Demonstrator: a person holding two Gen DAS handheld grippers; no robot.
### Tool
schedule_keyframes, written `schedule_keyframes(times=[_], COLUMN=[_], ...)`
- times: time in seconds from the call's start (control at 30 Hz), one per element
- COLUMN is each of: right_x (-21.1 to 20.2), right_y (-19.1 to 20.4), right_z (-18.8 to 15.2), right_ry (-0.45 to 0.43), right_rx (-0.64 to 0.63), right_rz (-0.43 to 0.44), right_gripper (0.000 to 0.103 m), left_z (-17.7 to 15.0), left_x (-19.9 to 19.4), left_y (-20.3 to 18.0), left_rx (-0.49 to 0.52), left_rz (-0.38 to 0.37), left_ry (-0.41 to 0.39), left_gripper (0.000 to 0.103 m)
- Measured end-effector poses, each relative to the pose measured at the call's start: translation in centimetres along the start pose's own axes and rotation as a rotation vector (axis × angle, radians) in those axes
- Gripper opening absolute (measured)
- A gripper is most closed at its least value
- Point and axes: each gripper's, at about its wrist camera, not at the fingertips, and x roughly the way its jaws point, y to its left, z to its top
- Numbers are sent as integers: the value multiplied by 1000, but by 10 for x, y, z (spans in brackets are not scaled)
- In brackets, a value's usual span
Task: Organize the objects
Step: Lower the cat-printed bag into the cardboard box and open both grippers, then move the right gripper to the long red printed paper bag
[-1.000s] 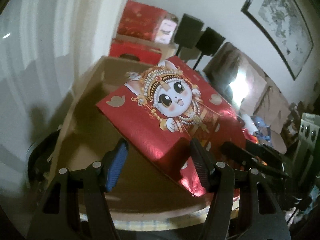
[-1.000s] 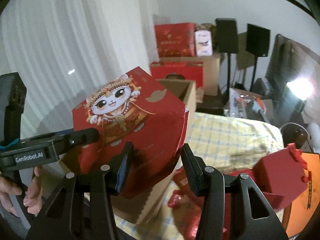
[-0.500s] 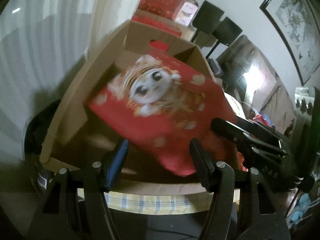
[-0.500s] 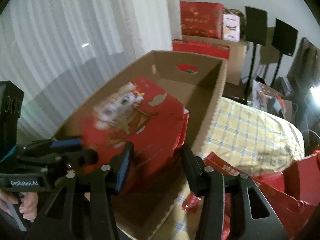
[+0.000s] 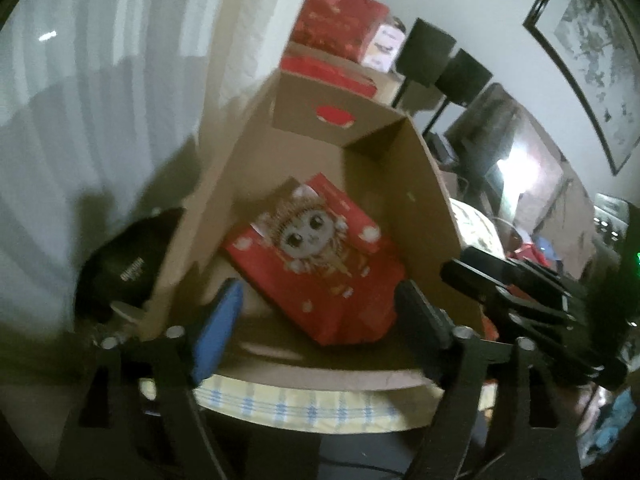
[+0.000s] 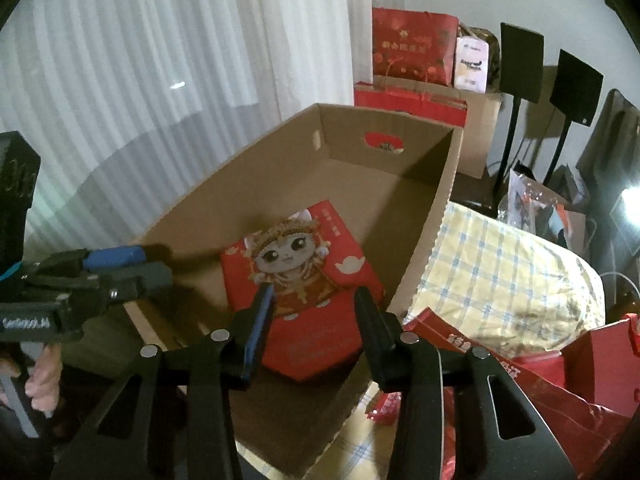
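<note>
Red cat packet point(image 6: 298, 276) lying inside cardboard box point(image 6: 436, 208), ahead of both tongs. Left gripper point(image 5: 316, 316) and right gripper point(image 6: 314, 312) spread wide, holding nothing. Advised: lift clear without snagging box wall.

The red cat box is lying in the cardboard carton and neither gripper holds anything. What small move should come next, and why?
Probably swing the right gripper toward the red packages on the checked cloth. The red cat box already lies flat inside the carton, both jaws are open, and those packages remain outside it.

Only "GenRobot.AI" reads, blurred, on the left gripper point(image 6: 124, 268) body
</note>
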Motion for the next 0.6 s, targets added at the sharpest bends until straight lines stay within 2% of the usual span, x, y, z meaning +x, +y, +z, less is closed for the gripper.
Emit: schedule_keyframes(times=[0.1, 0.23, 0.3, 0.6], right_x=[-8, -19, -26, -53], right_y=[0, -1, -2, -19], right_z=[0, -2, -3, -11], right_ry=[-21, -44, -56, -76], right_rx=[9, 24, 28, 60], right_rz=[-16, -35, -61, -142], right_gripper=[58, 75, 80, 86], left_z=[3, 3, 4, 4], left_x=[-4, -6, -6, -3], left_y=[-1, -7, -10, -37], left_rx=[12, 39, 51, 100], left_rz=[29, 56, 60, 34], left_ry=[-25, -43, -46, -48], left_gripper=[91, 92, 92, 92])
